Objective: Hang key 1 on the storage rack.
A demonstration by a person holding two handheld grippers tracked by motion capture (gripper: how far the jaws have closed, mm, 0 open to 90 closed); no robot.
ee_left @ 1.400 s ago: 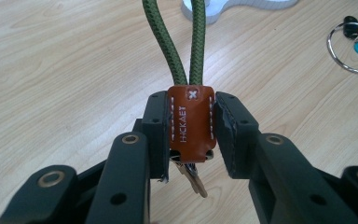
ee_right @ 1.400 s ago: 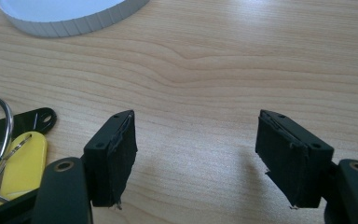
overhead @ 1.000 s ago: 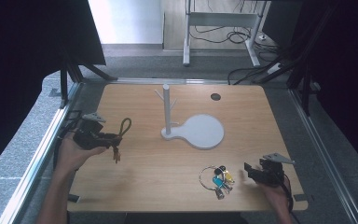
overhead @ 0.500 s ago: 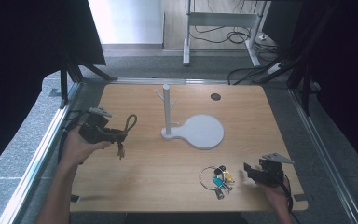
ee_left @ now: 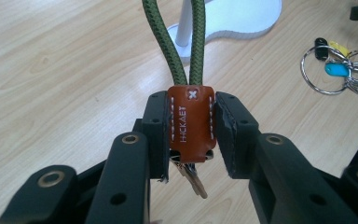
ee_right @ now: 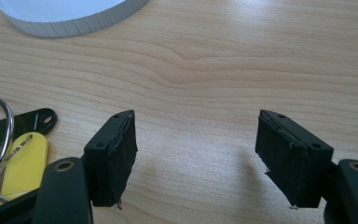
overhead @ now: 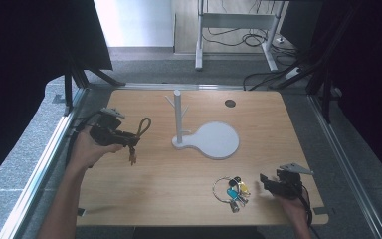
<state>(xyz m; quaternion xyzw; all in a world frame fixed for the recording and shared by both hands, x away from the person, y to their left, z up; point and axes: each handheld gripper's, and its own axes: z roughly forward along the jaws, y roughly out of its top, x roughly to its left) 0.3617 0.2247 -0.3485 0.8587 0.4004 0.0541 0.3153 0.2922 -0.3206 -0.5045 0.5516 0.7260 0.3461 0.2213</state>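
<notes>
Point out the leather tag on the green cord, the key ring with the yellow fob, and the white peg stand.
leather tag [ee_left: 191,122], left gripper view, middle of its stitched orange face.
key ring [overhead: 223,189], high view, its big metal loop.
white peg stand [overhead: 179,117], high view, its upright post.

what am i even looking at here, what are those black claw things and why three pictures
A person sits at a wooden table holding a hand-held two-jaw gripper in each hand. One picture comes from a camera above the table; the other two come from small cameras riding on each gripper, looking along its black jaws.

The left gripper is shut on the orange leather tab of a keychain with a green cord loop, lifted off the table. The right gripper rests with its jaws open and nothing between them, beside a ring of keys. In the middle stands a white peg stand with small branches on a flat white base.
</notes>
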